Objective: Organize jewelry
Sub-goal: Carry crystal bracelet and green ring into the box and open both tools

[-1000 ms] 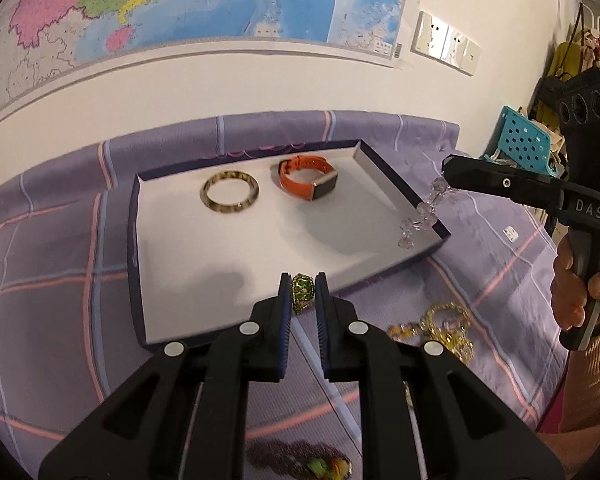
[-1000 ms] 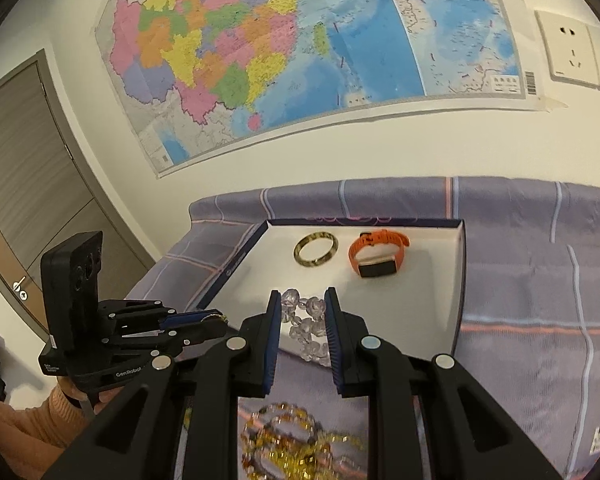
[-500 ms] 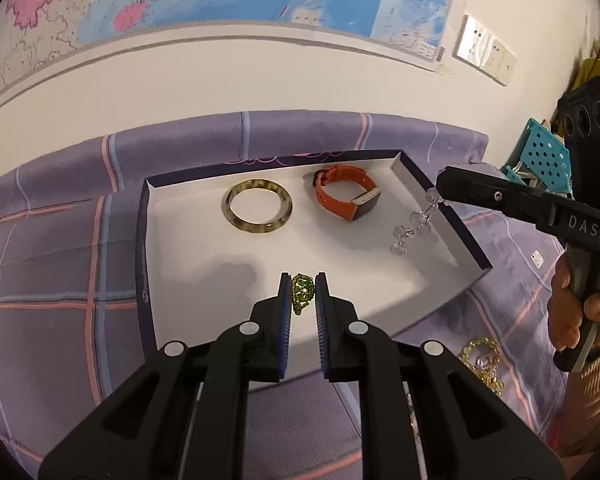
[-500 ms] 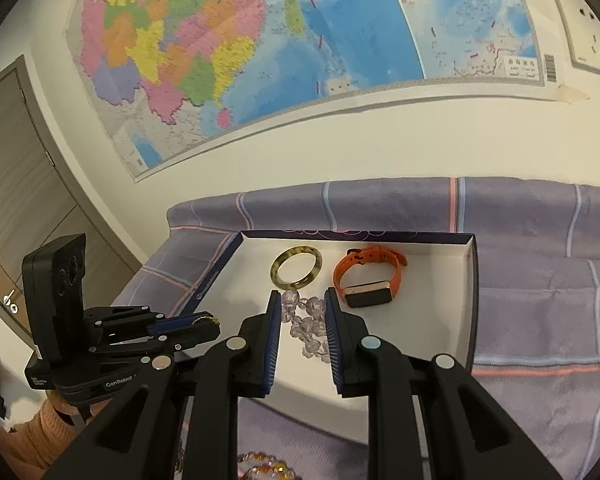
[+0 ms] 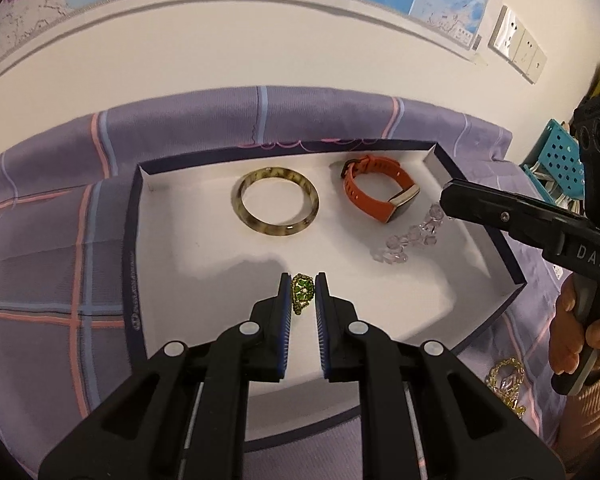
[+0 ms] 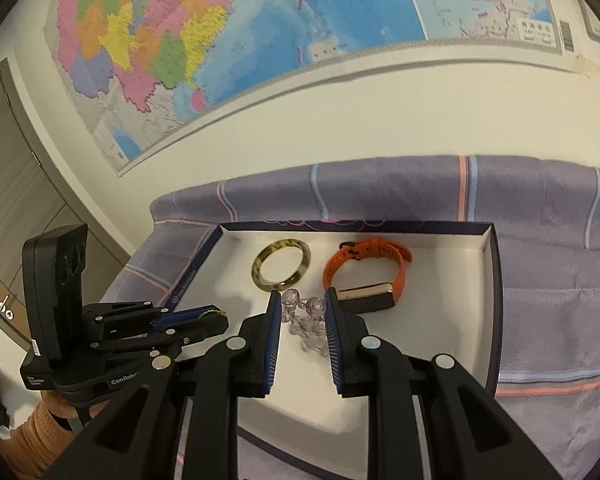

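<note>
The left gripper (image 5: pixel 303 294) is clamped on a green beaded ring (image 5: pixel 302 290) over the white tray (image 5: pixel 484 268), at about 6 o'clock from the tortoiseshell bangle (image 5: pixel 278 207). The right gripper (image 6: pixel 302 314) pinches a clear bead bracelet (image 6: pixel 307 322), its loose end trailing at 4 o'clock from the orange smartwatch (image 5: pixel 378 196). To place both well, I would lower each until the piece rests on bare tray floor, apart from the bangle and watch, then release gently so nothing rolls or tangles.
</note>
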`<action>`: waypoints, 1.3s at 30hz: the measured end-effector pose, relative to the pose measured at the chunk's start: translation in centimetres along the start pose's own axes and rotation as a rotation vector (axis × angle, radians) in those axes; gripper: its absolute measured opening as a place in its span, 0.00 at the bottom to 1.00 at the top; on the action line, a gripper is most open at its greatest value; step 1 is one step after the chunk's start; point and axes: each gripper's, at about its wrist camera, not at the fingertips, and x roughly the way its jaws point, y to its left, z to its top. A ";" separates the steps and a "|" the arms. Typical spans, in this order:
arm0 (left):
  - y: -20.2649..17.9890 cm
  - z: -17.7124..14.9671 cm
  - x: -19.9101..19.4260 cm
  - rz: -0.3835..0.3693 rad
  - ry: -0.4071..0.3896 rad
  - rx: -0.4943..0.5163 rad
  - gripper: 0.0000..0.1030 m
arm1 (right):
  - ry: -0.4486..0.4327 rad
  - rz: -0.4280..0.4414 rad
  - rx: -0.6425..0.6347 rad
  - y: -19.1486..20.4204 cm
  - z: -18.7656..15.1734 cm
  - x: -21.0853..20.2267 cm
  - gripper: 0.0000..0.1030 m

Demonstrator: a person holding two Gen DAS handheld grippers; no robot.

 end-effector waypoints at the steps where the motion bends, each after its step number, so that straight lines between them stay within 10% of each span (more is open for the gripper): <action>1: 0.0 0.0 0.2 0.003 0.003 -0.001 0.12 | 0.004 -0.001 0.003 -0.2 0.0 0.1 0.19; 23: 0.0 1.5 3.2 0.038 0.056 -0.017 0.15 | 0.051 -0.058 0.058 -2.6 -0.8 1.9 0.19; 39: 0.0 0.6 -1.0 0.038 -0.070 -0.005 0.61 | 0.026 -0.032 0.032 -1.5 -2.1 -1.3 0.30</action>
